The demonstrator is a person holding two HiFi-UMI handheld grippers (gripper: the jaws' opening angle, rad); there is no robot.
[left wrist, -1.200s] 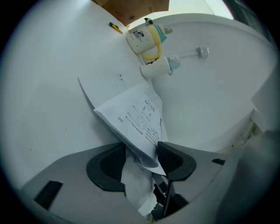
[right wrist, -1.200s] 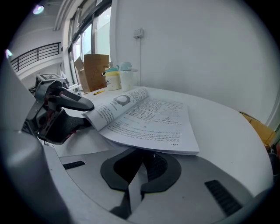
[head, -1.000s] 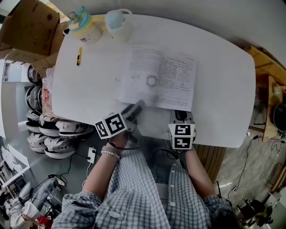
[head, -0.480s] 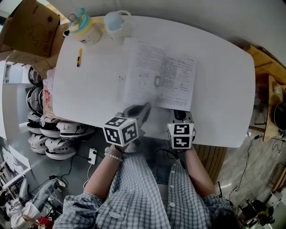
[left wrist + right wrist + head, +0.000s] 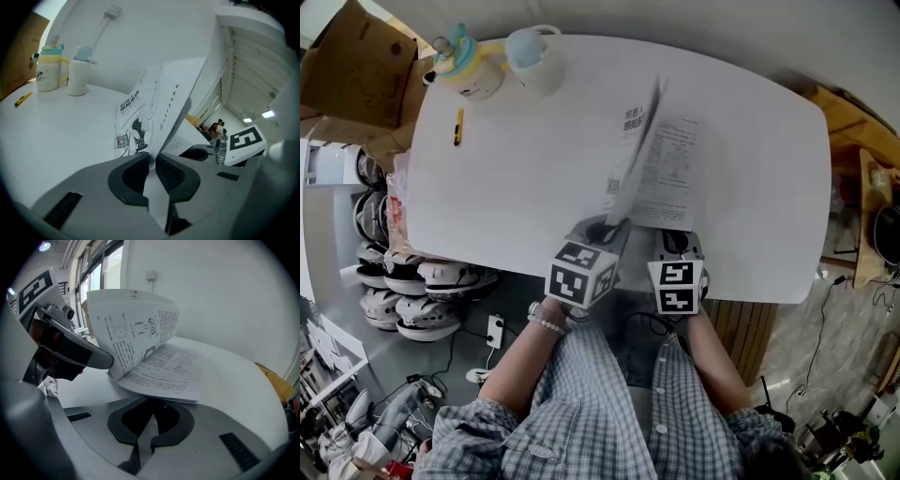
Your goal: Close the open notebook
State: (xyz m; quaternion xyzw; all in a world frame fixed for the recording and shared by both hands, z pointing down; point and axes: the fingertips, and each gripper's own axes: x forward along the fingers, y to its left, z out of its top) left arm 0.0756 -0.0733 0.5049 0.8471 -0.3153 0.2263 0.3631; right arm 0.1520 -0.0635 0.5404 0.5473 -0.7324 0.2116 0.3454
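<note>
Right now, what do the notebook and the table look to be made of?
Notebook: thin matte paper with black print, soft-covered; its lifted half curves. Table: smooth white top with a faint sheen, likely laminate or painted board; the look leaves it open.

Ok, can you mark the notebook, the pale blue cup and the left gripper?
notebook (image 5: 673,178), head view, on the printed right-hand page that lies flat.
pale blue cup (image 5: 530,49), head view, on its blue top.
left gripper (image 5: 153,159), left gripper view, midway between the fingertips, which are shut on the notebook's raised half.
</note>
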